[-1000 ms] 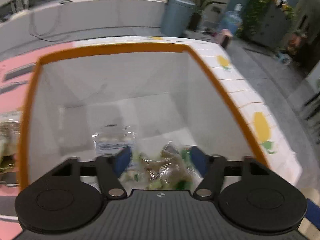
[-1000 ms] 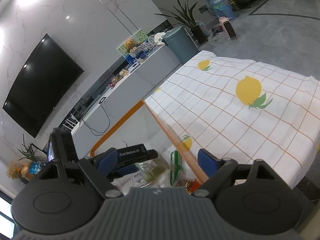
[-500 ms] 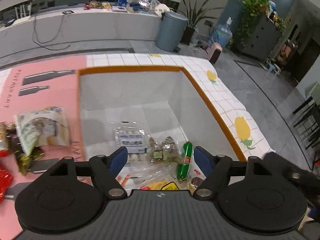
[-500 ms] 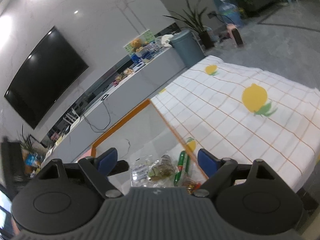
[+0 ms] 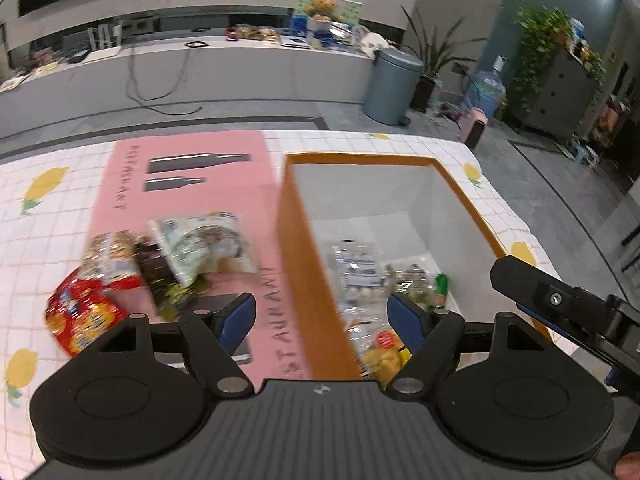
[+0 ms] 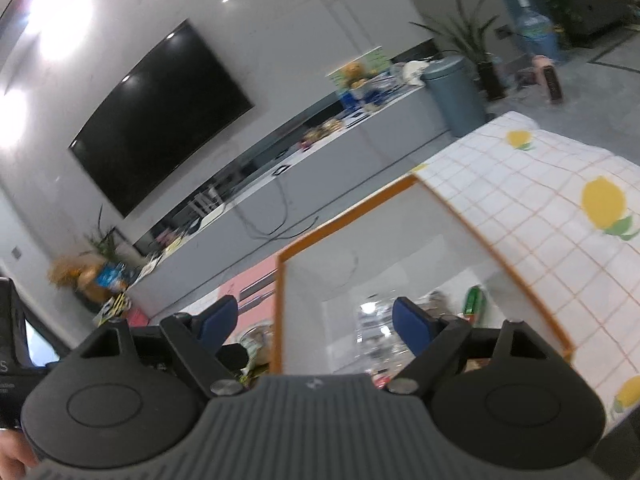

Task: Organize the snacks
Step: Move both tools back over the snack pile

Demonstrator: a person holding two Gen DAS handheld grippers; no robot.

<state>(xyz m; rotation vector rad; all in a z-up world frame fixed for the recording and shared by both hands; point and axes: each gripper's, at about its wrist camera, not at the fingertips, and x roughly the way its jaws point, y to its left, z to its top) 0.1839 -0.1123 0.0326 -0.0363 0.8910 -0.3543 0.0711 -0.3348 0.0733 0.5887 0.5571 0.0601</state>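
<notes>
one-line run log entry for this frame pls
left gripper: open, empty | right gripper: open, empty | box: some snacks inside | snack pile: on pink mat

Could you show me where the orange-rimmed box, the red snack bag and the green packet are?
orange-rimmed box [image 5: 298, 264]: left wrist view, on its orange left wall.
red snack bag [image 5: 82, 314]: left wrist view, middle of the bag on the tablecloth.
green packet [image 5: 441, 289]: left wrist view, its upper end inside the box.

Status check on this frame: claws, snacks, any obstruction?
Left claw open, empty. Right claw open, empty. Some snacks in orange-rimmed box, four packets left on pink mat. Nothing blocking them.
</notes>
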